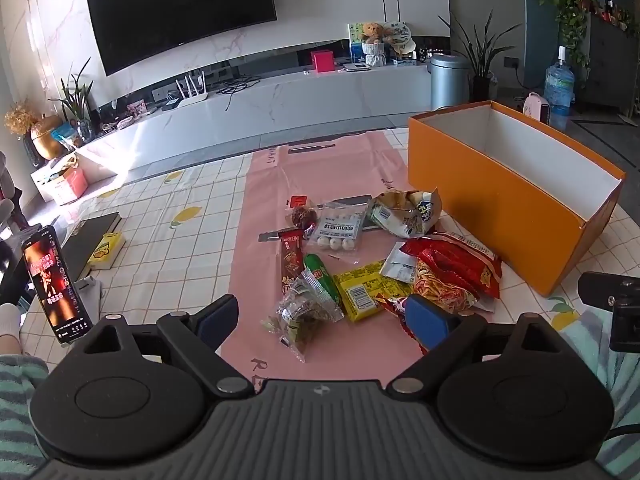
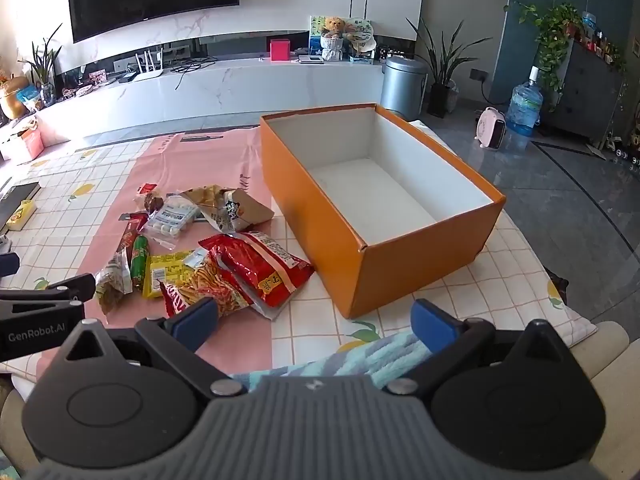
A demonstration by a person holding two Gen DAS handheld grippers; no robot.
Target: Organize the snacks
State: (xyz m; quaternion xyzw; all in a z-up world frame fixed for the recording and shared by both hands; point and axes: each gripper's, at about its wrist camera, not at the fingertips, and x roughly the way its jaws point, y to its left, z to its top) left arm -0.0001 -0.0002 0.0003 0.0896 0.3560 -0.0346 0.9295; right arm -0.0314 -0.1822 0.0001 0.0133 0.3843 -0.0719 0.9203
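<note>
A heap of snack packets lies on the pink mat (image 1: 320, 184): a red bag (image 1: 460, 264) (image 2: 264, 268), a yellow packet (image 1: 360, 292) (image 2: 168, 272), a green tube (image 1: 320, 276) (image 2: 140, 258), a clear pack of white balls (image 1: 340, 232) (image 2: 172, 220) and a crumpled brown bag (image 1: 404, 208) (image 2: 228, 208). An orange box (image 1: 500, 208) (image 2: 320, 216) with a bare white inside stands to the right of the heap. My left gripper (image 1: 324, 320) hangs open above the near snacks, holding nothing. My right gripper (image 2: 316, 320) is open too, in front of the box's near corner.
A phone (image 1: 52, 284) on a stand, a dark book (image 1: 90, 240) and a small yellow box (image 1: 105, 250) sit at the table's left. The checked tablecloth (image 2: 460, 280) runs to the right edge (image 2: 560, 300). A striped sleeve (image 2: 360, 356) lies below the right gripper.
</note>
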